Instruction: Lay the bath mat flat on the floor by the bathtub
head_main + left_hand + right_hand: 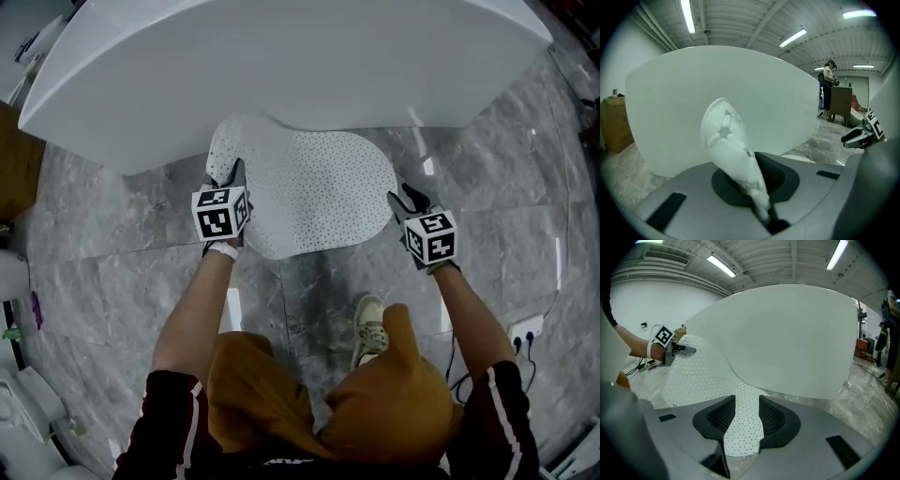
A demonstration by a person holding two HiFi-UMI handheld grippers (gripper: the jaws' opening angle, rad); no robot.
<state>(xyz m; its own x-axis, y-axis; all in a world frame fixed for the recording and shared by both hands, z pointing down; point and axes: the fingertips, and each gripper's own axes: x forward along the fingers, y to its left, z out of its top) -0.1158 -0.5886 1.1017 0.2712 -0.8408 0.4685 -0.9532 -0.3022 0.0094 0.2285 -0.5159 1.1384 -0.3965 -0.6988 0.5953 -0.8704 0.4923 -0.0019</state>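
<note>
Marble floor (112,234) beneath perforated bath mat (317,192)

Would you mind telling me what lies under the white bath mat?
Grey marble floor shows around the bath mat, presumably continuing beneath; that part is covered. The left tongs hold one corner raised, and the bathtub rim hides the far edge.
</note>
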